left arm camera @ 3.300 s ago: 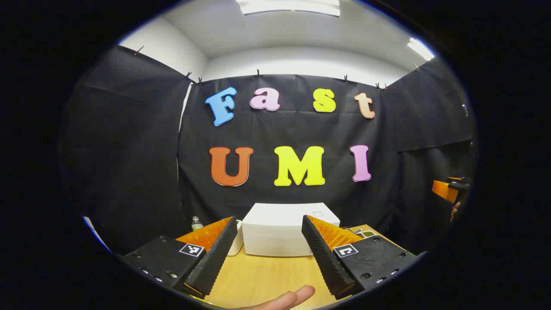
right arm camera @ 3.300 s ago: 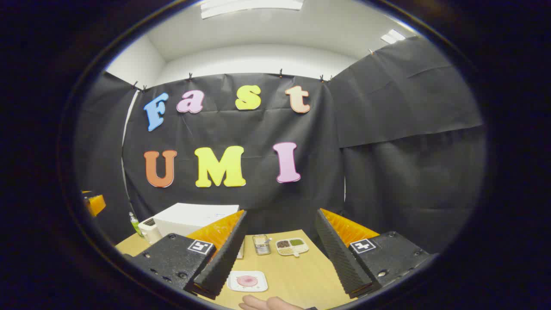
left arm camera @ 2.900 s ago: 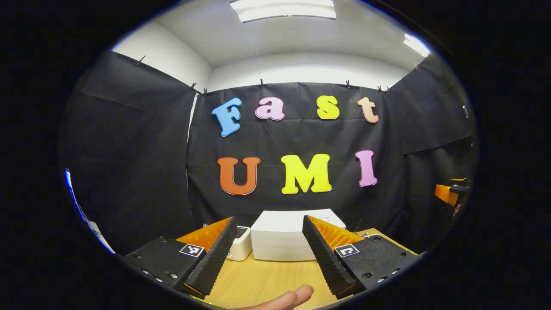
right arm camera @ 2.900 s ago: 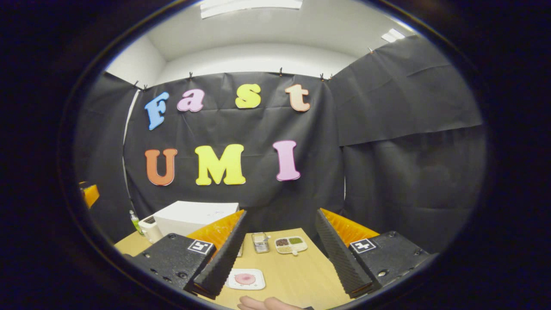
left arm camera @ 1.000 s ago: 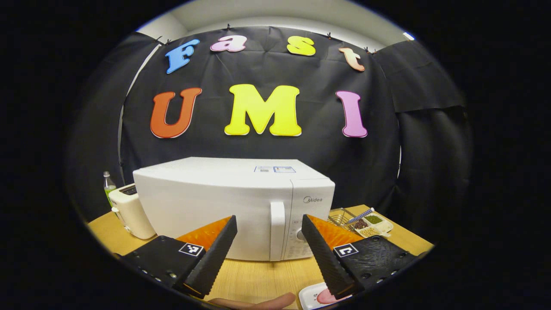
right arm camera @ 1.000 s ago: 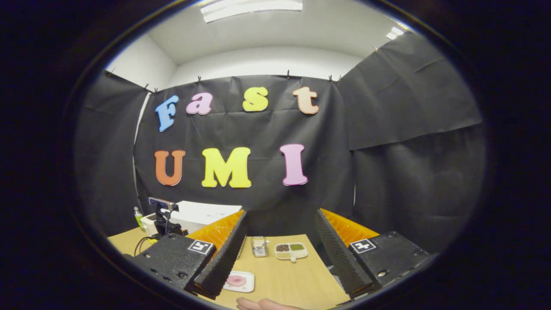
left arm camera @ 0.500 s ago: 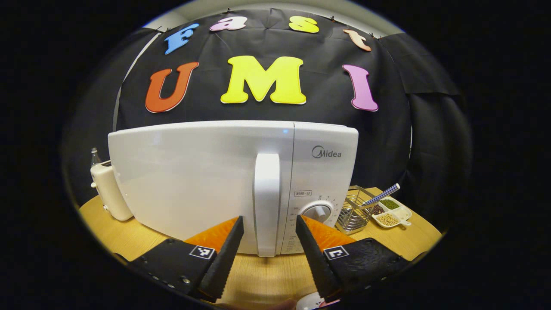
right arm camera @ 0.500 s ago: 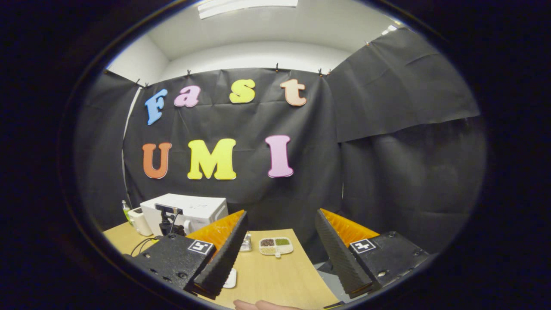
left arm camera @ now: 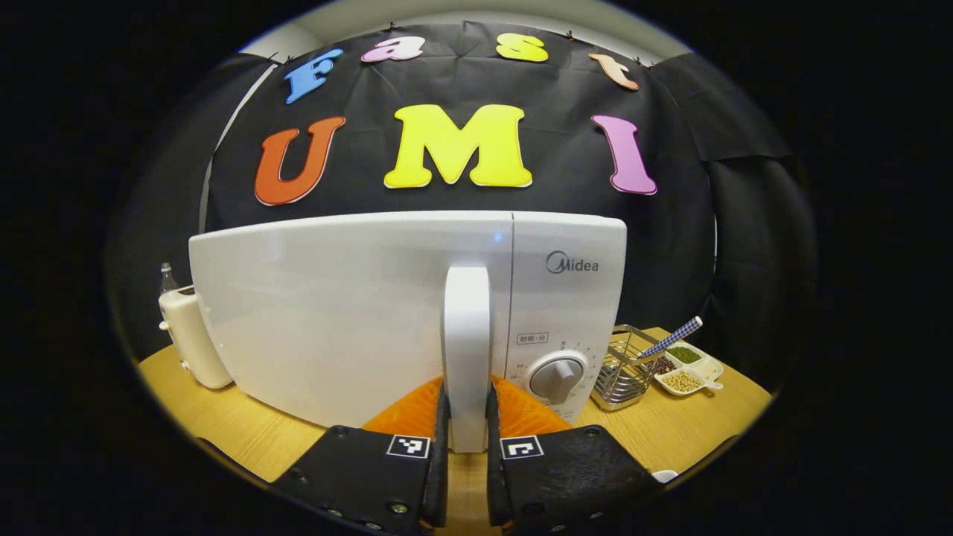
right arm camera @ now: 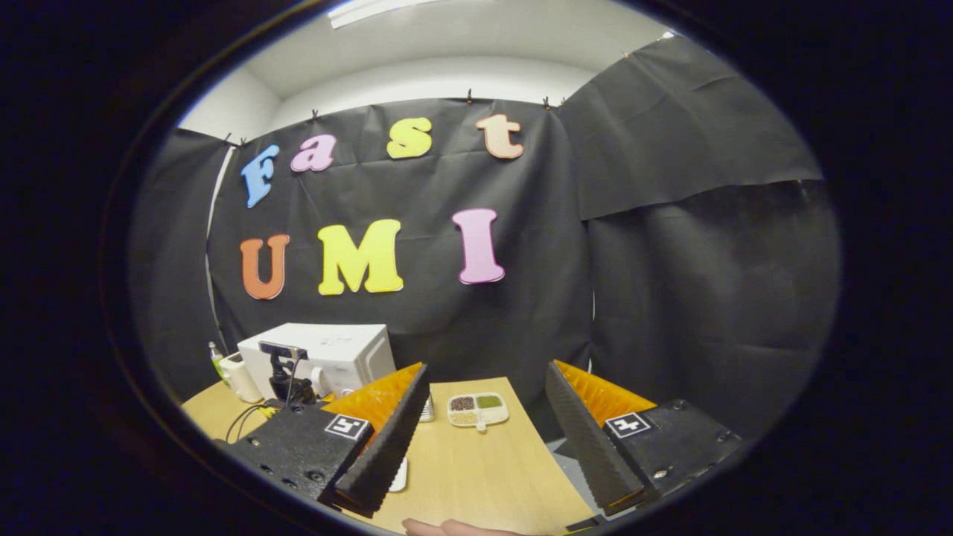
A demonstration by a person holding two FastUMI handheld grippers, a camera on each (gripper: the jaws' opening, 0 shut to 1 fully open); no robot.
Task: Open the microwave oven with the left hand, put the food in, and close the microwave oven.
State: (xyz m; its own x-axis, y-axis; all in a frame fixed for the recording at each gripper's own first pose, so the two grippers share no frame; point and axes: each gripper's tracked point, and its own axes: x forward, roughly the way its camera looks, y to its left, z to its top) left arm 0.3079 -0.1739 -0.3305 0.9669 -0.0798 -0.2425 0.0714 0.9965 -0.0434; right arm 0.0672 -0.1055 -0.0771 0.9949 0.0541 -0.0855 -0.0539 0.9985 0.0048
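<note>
Left gripper (left arm camera: 464, 476) newly clamped on handle (left arm camera: 466, 350), toaster (left arm camera: 187, 336) beside.

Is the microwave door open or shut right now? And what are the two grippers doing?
microwave door: shut, flush with the front.
door handle: upright, pinched between the fingers.
left gripper: shut on the door handle.
right gripper: open, holding nothing, above the table.
</note>
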